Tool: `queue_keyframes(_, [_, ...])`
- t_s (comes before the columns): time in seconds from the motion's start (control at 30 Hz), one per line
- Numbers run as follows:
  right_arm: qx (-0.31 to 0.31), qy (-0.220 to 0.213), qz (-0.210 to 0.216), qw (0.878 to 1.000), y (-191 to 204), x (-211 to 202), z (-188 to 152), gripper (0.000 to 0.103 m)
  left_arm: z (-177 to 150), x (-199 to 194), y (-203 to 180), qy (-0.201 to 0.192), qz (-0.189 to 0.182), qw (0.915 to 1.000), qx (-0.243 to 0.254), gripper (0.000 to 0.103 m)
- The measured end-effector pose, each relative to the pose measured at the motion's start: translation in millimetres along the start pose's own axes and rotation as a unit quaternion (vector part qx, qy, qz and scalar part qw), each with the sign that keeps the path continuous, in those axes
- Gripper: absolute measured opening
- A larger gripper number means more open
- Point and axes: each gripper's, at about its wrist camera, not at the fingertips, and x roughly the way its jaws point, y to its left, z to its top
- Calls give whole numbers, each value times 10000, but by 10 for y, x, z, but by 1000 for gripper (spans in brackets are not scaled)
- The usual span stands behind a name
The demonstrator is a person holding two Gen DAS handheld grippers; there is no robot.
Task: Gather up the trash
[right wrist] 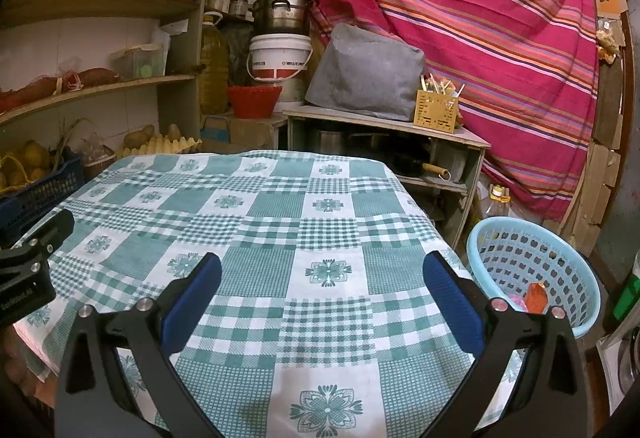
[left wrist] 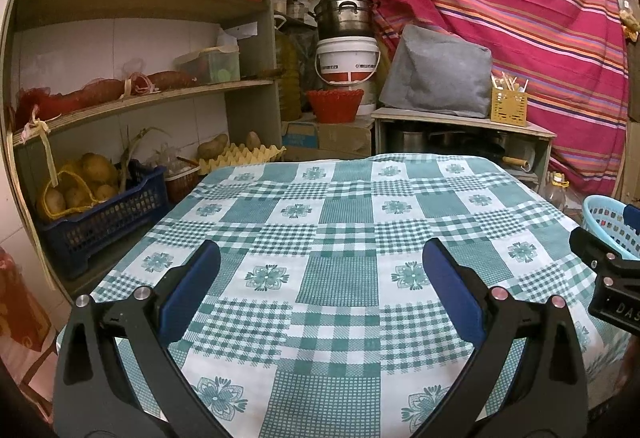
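Note:
A light blue plastic basket (right wrist: 532, 270) stands on the floor right of the table; an orange wrapper (right wrist: 536, 296) and something pink lie inside it. Its rim also shows in the left wrist view (left wrist: 608, 222). The table carries a green and white checked cloth (left wrist: 340, 238), which also shows in the right wrist view (right wrist: 260, 222); no trash shows on it. My left gripper (left wrist: 322, 258) is open and empty above the cloth. My right gripper (right wrist: 322, 266) is open and empty above the cloth near the table's right edge. Each gripper shows at the side of the other's view.
Shelves (left wrist: 132, 94) with potatoes, crates and an egg tray (left wrist: 244, 154) stand left of the table. Behind it are a low cabinet (right wrist: 384, 134) with a grey bundle and yellow utensil holder, a white bucket (right wrist: 280, 54) under a pot, and a striped red curtain (right wrist: 460, 10).

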Motion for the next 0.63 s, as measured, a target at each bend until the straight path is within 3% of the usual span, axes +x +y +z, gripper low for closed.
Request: queue_keyframes(0.63, [-5, 3, 5, 10000, -30, -10, 24, 98, 13, -10, -27, -8, 18, 10000, -20, 98])
